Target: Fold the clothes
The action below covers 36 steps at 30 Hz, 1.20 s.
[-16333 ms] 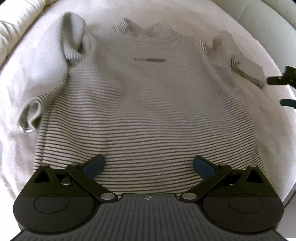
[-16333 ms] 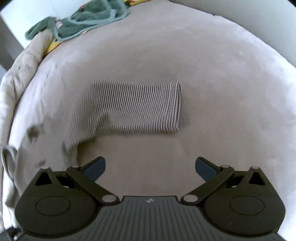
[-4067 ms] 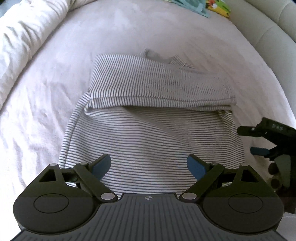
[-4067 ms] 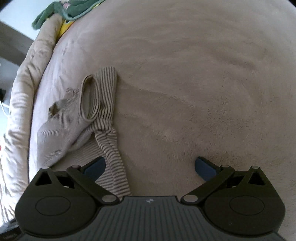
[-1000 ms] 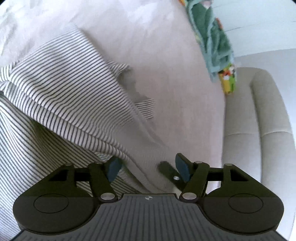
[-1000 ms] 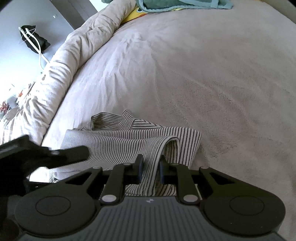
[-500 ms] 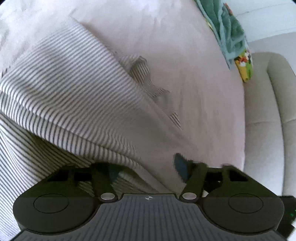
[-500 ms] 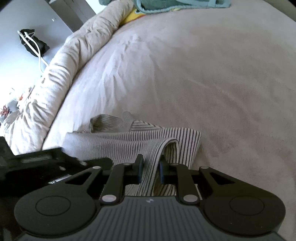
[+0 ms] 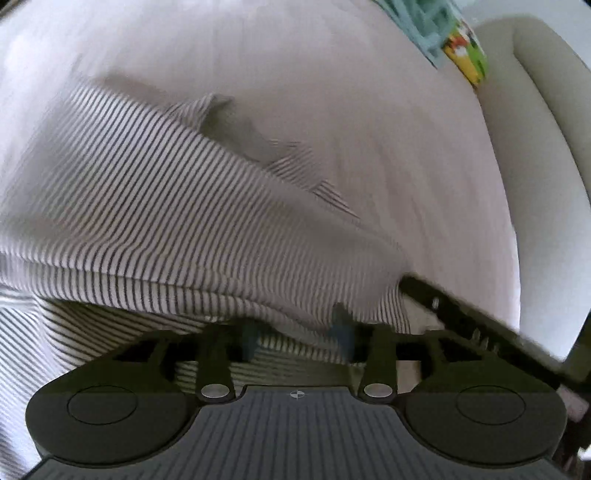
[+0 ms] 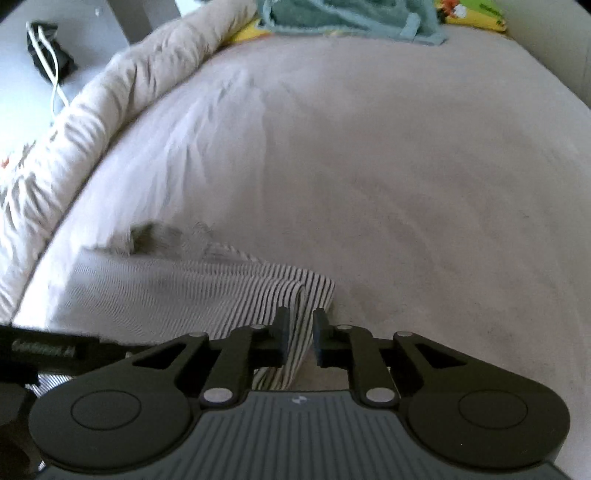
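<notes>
Right gripper (image 10: pixel 298 334) clamps the striped shirt (image 9: pixel 177 206) hem; left gripper (image 9: pixel 297 332), at nine o'clock, jaws opening over cloth, needs matching pinch before lifting evenly

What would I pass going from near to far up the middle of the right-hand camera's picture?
Right gripper, jaws shut on the striped shirt → bare bedspread → green cloth at the far edge.

Each hand-held gripper, left (image 9: pixel 295 334) and right (image 10: pixel 298 338), is matte black: ribbed grey base plate, round discs, silver pivot screws (fingers blue-padded).
</notes>
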Each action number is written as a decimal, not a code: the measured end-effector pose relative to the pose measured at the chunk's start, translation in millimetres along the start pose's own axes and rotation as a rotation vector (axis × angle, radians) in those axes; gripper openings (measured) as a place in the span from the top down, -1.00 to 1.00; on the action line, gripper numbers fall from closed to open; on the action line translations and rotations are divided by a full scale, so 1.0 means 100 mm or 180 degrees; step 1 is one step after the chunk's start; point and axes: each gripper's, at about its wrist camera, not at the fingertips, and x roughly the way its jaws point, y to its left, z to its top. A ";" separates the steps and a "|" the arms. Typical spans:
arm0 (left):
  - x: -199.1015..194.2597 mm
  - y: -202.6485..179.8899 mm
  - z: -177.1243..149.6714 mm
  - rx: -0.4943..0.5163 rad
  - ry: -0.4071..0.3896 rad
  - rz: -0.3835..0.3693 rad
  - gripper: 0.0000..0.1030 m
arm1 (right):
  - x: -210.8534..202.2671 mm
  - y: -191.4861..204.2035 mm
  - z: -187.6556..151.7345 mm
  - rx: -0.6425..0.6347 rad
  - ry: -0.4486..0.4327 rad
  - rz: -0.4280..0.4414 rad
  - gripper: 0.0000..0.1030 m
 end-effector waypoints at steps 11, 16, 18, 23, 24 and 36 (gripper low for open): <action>-0.65 0.05 0.05 0.0877 -0.0221 0.0034 -0.65 | -0.13 0.48 0.05 -0.0088 -0.0316 0.0266 0.04; -0.36 0.52 0.29 0.0931 -0.0080 0.0458 -0.47 | 0.26 0.51 -0.26 -0.0187 0.0064 0.0129 -0.09; -0.35 0.59 0.34 0.1033 -0.0002 0.0437 -0.46 | 0.29 0.53 -0.31 -0.0295 -0.0003 0.0136 -0.10; -0.68 0.68 0.56 0.0912 -0.0092 0.0049 -0.73 | 0.04 0.46 -0.04 -0.0074 -0.0017 0.0169 -0.11; -0.71 0.77 0.64 0.0791 -0.0105 0.0012 -0.74 | -0.01 0.39 0.03 0.0035 -0.0038 0.0168 -0.15; -0.11 1.18 1.01 0.0240 0.0303 -0.0307 -0.30 | 0.71 -0.02 0.31 0.0759 0.0587 0.0845 -0.33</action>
